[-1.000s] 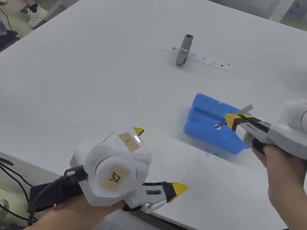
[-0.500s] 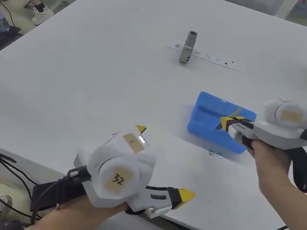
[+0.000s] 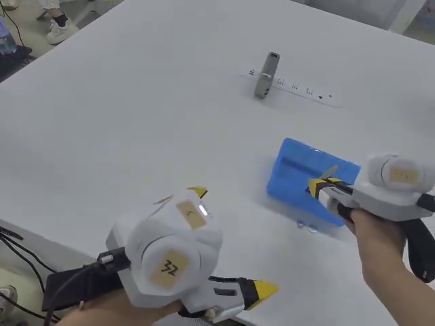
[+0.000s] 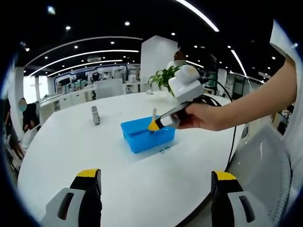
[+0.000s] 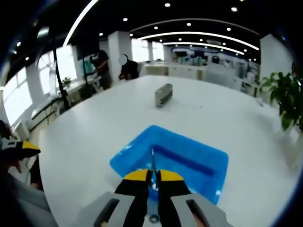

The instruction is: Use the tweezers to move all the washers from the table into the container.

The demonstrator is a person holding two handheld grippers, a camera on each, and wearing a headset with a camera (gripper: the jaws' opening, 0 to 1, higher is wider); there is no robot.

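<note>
On the white table, just beside the near wall of the blue rectangular plastic container: two small metal washers, between container and near edge. Over the container, thin metal tweezers, tips aimed into it, pinched in the closed jaws of the right gripper. Nearer the table's edge, the left gripper, jaws spread wide, holding nothing. Toward the far edge, well apart, a grey upright block at the end of a white power strip. Broad bare tabletop left of the container.
</note>
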